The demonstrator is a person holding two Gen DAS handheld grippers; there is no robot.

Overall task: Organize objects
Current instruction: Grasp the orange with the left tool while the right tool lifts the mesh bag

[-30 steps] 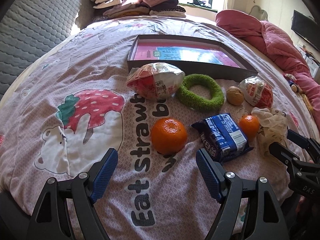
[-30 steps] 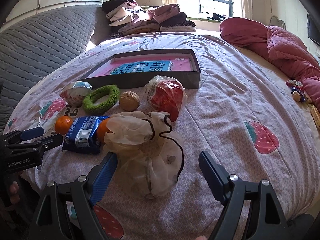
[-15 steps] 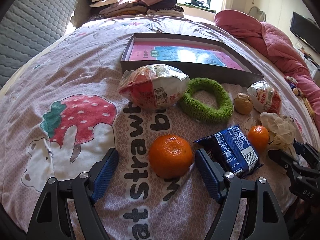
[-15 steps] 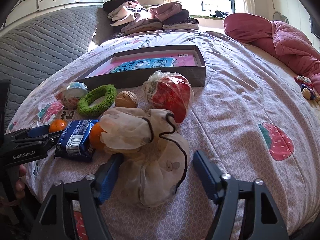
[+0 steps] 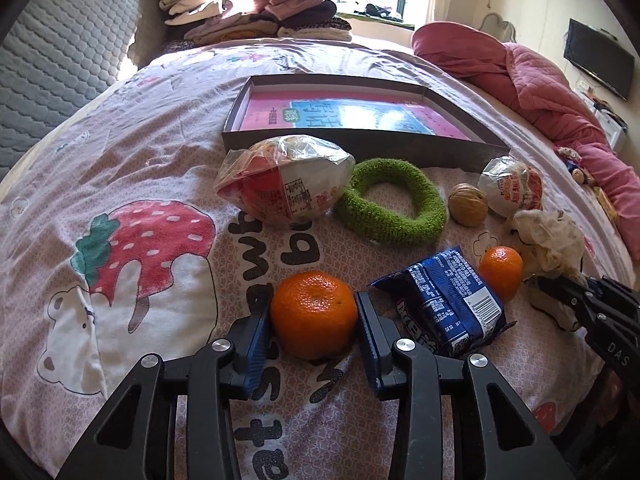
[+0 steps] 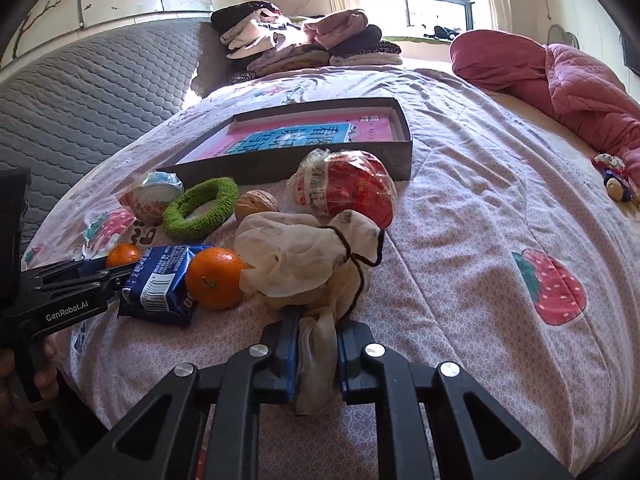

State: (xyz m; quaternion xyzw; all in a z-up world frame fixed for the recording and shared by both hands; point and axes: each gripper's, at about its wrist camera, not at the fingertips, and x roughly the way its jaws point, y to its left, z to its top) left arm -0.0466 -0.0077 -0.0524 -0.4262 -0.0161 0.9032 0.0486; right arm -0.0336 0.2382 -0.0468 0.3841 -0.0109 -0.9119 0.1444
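On the strawberry bedspread, my left gripper (image 5: 312,308) has its blue pads closing on the near orange (image 5: 314,314), one pad against each side. Right of it lie a blue snack pack (image 5: 444,304) and a second orange (image 6: 214,278). My right gripper (image 6: 318,328) is shut on the lower end of a beige drawstring pouch (image 6: 304,256), whose cloth is bunched between the pads. Behind these lie a green fuzzy ring (image 5: 390,202), a walnut (image 5: 467,204) and two wrapped snack bags (image 5: 284,190) (image 6: 348,188). A shallow dark box (image 5: 348,138) with a pink sheet inside sits further back.
Folded clothes (image 5: 256,12) are stacked at the head of the bed beside a grey quilted headboard (image 6: 80,104). A pink quilt (image 6: 560,80) is heaped along the right side, with a small toy (image 6: 616,180) near it. A hand (image 6: 24,380) holds the left gripper.
Both grippers have closed from wide open. The left pads came in around the near orange after moving forward to it. The right pads pinched the pouch, bunching its cloth.
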